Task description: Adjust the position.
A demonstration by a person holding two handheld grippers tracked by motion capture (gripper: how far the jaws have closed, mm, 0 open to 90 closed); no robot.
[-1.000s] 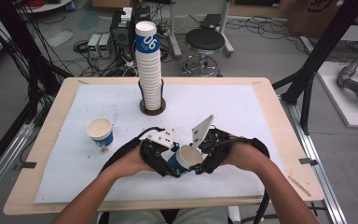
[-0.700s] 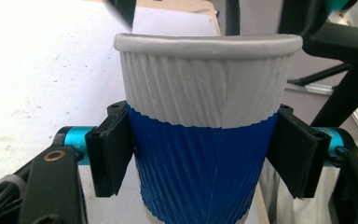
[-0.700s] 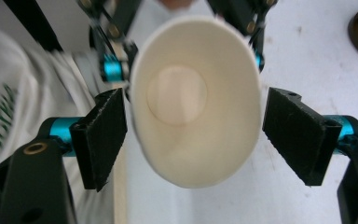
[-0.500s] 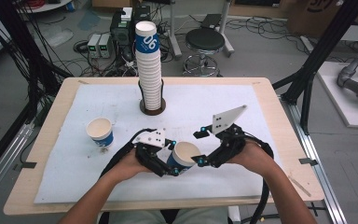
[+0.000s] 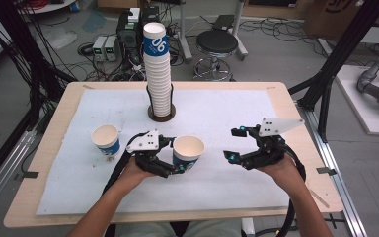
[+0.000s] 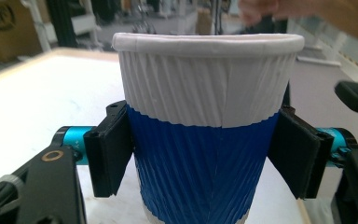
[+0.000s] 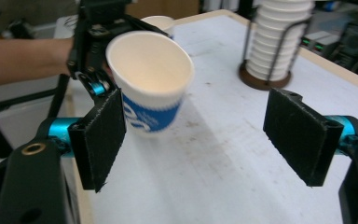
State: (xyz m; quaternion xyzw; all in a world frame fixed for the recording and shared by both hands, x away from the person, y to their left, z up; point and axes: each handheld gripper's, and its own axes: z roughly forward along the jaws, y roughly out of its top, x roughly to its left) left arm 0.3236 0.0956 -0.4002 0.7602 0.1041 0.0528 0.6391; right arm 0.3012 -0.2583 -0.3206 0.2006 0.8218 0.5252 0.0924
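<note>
I am holding a blue-and-white paper cup (image 6: 205,135) in my left tool (image 5: 170,157), its pads pressing the blue band on both sides — the cup is sitting upright just ahead of my left hand, at or barely above the desk (image 5: 227,118). My right tool (image 5: 237,144) is standing released, jaws wide with nothing between them, well off to the right of the cup; its jaws have just been opening. I judge I am placing this cup after separating it, so the next move calls for lowering it flat, easing the left pads apart and drawing back without tipping it. Counting outward: two loose cups — the one I am gripping and a second cup (image 5: 105,139) beyond my left tool — and one tall stack of cups (image 5: 158,69) in its holder farther ahead.
</note>
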